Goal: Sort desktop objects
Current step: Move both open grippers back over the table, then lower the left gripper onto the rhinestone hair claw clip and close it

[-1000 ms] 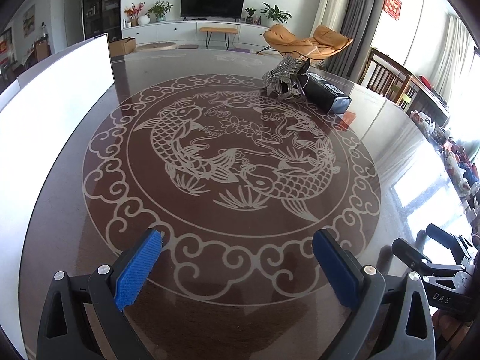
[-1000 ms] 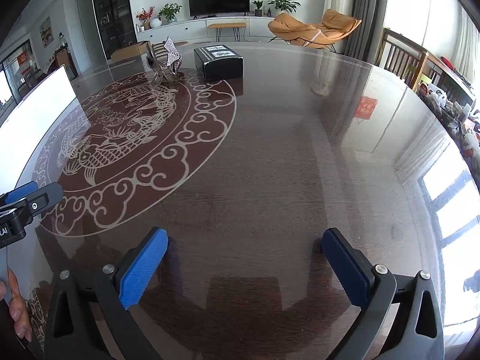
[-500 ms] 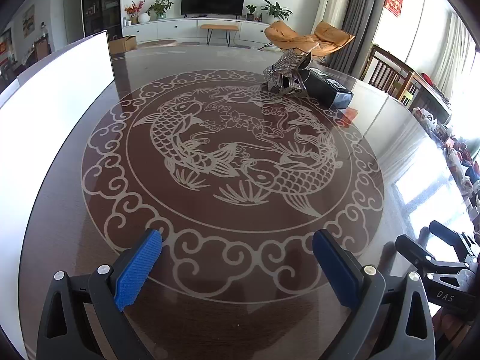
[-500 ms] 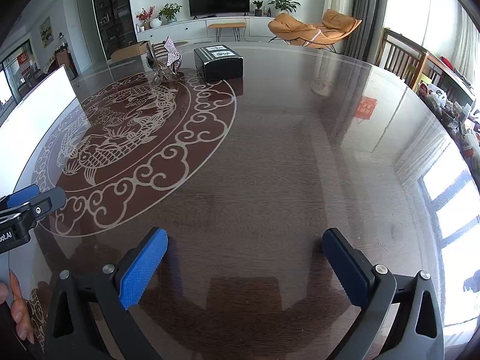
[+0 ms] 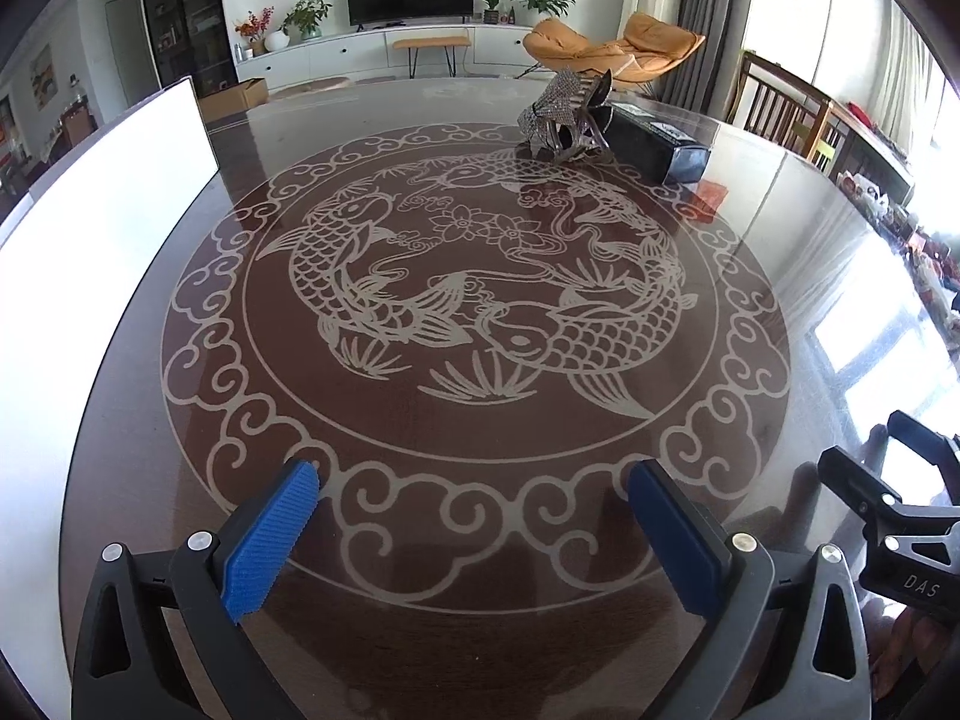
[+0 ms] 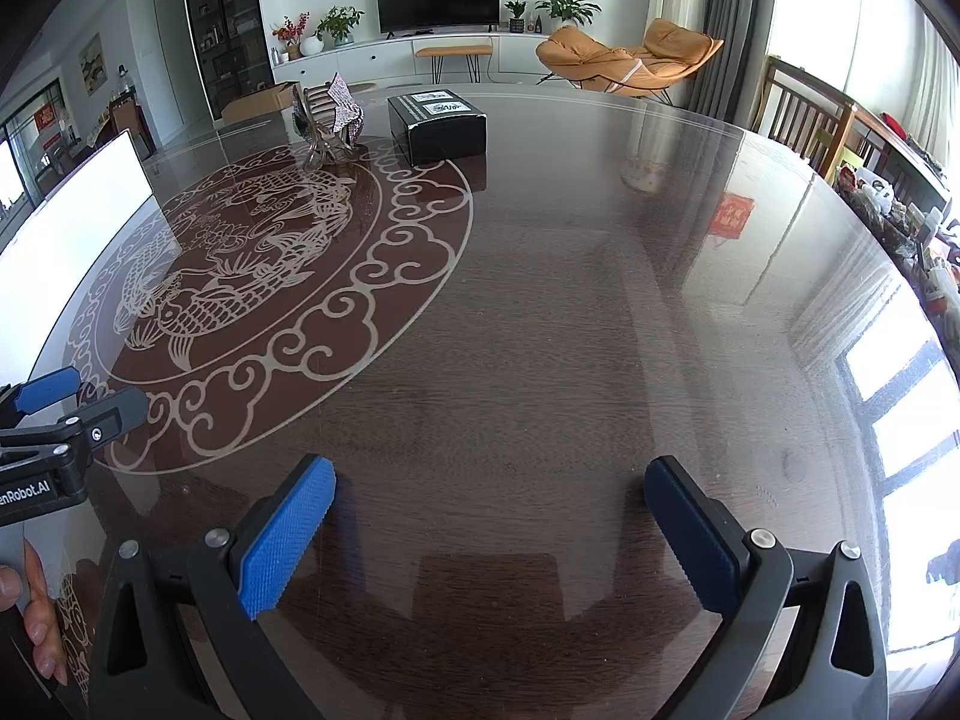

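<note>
Both the left gripper [image 5: 471,525] and the right gripper [image 6: 489,525] hover with jaws wide apart and empty over the dark desk [image 6: 570,330]. At its far side, a black box [image 6: 436,127] sits just beside a silvery ornament [image 6: 329,120].

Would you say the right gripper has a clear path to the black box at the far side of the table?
Probably yes. The right gripper is open and holds nothing, and only bare tabletop lies between it and the black box. The ornament stands beside the box, not in front. It is far off, so a long reach.
</note>
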`<state>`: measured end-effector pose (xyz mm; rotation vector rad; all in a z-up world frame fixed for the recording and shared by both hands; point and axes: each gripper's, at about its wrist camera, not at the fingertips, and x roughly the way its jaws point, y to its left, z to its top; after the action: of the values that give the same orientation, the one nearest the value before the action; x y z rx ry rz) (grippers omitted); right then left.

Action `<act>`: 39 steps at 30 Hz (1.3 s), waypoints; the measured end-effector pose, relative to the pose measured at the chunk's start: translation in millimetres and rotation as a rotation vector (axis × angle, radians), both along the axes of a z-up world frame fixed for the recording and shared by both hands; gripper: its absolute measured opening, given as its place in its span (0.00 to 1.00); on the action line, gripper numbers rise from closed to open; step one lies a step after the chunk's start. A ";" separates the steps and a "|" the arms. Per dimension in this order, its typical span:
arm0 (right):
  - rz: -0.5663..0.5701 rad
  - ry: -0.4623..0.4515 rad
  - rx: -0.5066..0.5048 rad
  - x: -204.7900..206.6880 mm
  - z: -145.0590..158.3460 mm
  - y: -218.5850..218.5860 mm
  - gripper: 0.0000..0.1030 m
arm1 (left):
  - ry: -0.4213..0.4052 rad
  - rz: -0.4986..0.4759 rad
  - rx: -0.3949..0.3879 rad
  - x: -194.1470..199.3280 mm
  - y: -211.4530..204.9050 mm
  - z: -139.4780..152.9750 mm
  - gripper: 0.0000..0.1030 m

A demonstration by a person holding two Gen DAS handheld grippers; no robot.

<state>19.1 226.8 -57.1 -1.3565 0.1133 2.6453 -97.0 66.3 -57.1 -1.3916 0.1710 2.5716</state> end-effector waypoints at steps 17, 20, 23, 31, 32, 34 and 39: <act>0.000 0.000 0.000 0.1 0.3 -0.1 1.00 | 0.004 -0.056 0.005 -26.9 -4.9 -0.8 1.00; 0.000 0.000 0.000 -0.3 0.3 0.0 1.00 | 0.005 -0.053 0.004 -26.2 -5.9 -0.2 1.00; 0.000 0.000 0.000 0.0 0.4 -0.1 1.00 | 0.004 -0.051 0.002 -26.8 -5.2 0.2 1.00; 0.000 0.000 0.000 -0.3 0.4 -0.1 1.00 | 0.001 -0.057 -0.001 -54.1 16.4 1.1 1.00; 0.000 0.000 0.000 -0.2 0.3 -0.1 1.00 | 0.001 -0.056 -0.001 -58.7 19.9 1.2 1.00; 0.000 0.000 0.000 -0.3 0.3 -0.1 1.00 | -0.001 -0.056 -0.001 -68.0 27.8 1.6 1.00; 0.000 0.000 0.000 -0.3 0.4 -0.1 1.00 | -0.007 -0.062 0.000 -98.2 49.9 2.1 1.00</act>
<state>18.8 226.6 -56.7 -1.3568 0.1133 2.6450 -195.3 116.2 -55.0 -1.3725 0.2098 2.5165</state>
